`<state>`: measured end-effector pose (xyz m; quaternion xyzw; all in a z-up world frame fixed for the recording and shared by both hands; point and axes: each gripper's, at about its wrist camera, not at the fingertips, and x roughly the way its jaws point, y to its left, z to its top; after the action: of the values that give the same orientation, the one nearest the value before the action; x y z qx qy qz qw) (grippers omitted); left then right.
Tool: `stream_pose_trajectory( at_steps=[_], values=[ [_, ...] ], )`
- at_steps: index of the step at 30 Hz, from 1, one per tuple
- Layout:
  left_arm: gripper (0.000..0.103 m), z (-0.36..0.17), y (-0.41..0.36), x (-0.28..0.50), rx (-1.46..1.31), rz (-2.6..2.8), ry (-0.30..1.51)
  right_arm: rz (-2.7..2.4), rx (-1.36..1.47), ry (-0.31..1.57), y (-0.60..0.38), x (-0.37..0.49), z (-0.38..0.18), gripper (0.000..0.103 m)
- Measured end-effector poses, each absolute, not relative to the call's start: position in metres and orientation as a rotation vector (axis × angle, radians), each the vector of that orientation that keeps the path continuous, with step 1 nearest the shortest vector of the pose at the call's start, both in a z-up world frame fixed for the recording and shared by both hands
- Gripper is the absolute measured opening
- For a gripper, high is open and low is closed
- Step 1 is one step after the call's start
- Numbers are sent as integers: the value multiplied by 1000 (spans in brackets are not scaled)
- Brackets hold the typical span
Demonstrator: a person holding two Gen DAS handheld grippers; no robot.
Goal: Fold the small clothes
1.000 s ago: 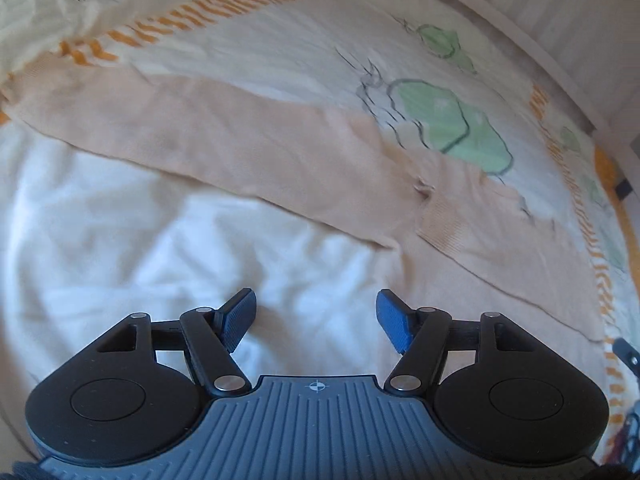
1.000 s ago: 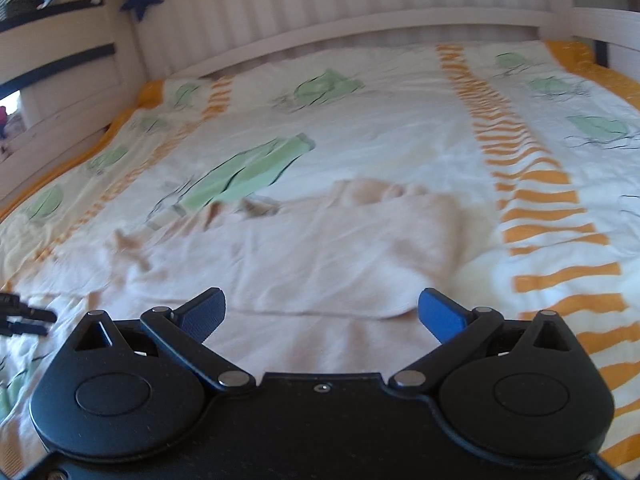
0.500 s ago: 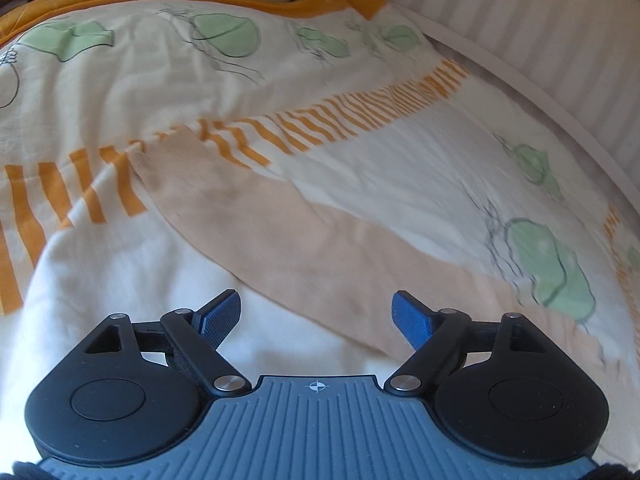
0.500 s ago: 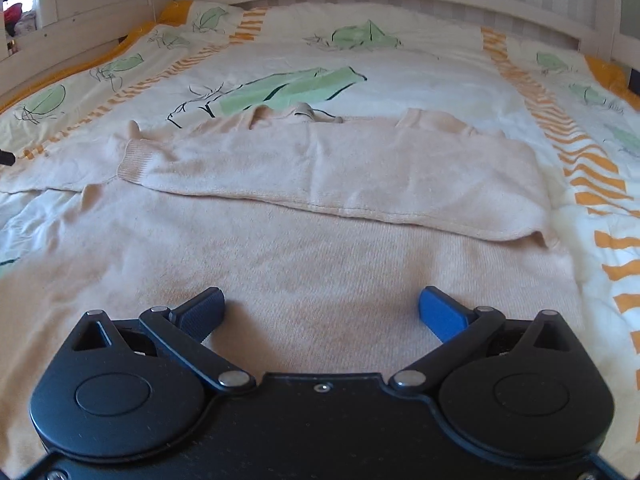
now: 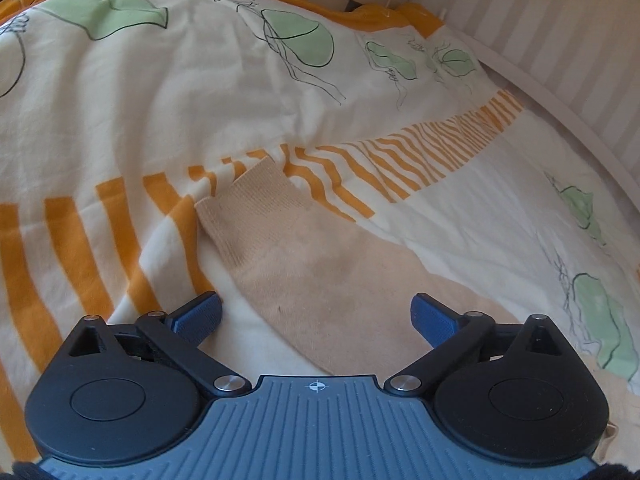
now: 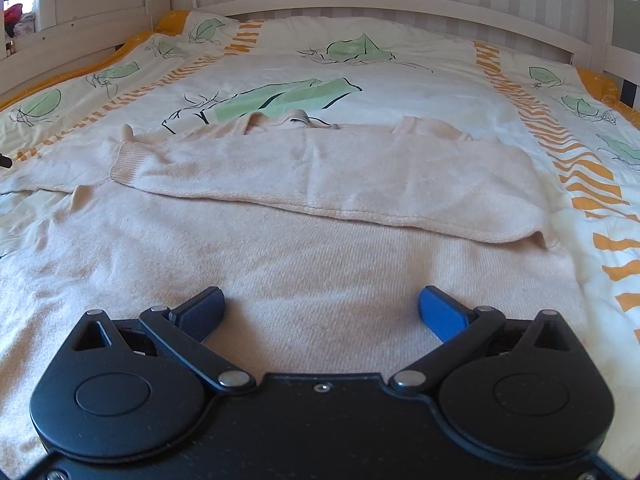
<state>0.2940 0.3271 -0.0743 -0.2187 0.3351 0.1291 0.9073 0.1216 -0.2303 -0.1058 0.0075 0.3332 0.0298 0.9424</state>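
A beige knit sweater (image 6: 280, 256) lies flat on the bed. One sleeve (image 6: 328, 176) is folded across its chest, cuff to the left. My right gripper (image 6: 320, 312) is open and empty, low over the sweater's body. In the left wrist view the other sleeve (image 5: 320, 268) stretches out over the bedspread, its ribbed cuff (image 5: 256, 212) at the far end. My left gripper (image 5: 316, 316) is open and empty, just above this sleeve, short of the cuff.
The bedspread (image 5: 200, 100) is cream with orange stripes and green leaf prints. A white slatted bed frame (image 6: 360, 0) runs along the far side and a rail (image 5: 560, 92) borders the right of the left wrist view.
My left gripper has travelled along the outstretched sleeve toward its cuff, which has come into view. My right gripper has moved down close over the sweater's body. Both stay open.
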Motion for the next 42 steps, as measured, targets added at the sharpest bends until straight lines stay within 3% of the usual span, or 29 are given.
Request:
stream_pose_trajectory(
  at_steps=[13, 25, 26, 27, 28, 29, 30, 33, 42],
  values=[
    [102, -77, 353, 269, -657, 231, 587, 61, 16, 678, -230, 122, -106, 103],
    [100, -75, 345, 309, -498, 277, 659, 60, 15, 678, -230, 122, -106, 103],
    [93, -74, 344, 311, -475, 282, 668, 60, 15, 678, -230, 122, -106, 103],
    [75, -74, 344, 312, -449, 287, 669, 60, 15, 678, -230, 122, -106, 103],
    [64, -73, 343, 313, -424, 292, 672, 60, 15, 677, -229, 122, -107, 103],
    [41, -72, 342, 313, -402, 309, 679, 60, 15, 677, -229, 122, -107, 103],
    [29, -71, 342, 313, -388, 323, 688, 60, 15, 677, -229, 122, -107, 103],
    [13, -60, 338, 309, -374, 315, 697, 61, 17, 676, -229, 122, -107, 103],
    [10, 17, 252, 292, -290, 158, 616, 66, 27, 670, -231, 122, -106, 103]
  ],
)
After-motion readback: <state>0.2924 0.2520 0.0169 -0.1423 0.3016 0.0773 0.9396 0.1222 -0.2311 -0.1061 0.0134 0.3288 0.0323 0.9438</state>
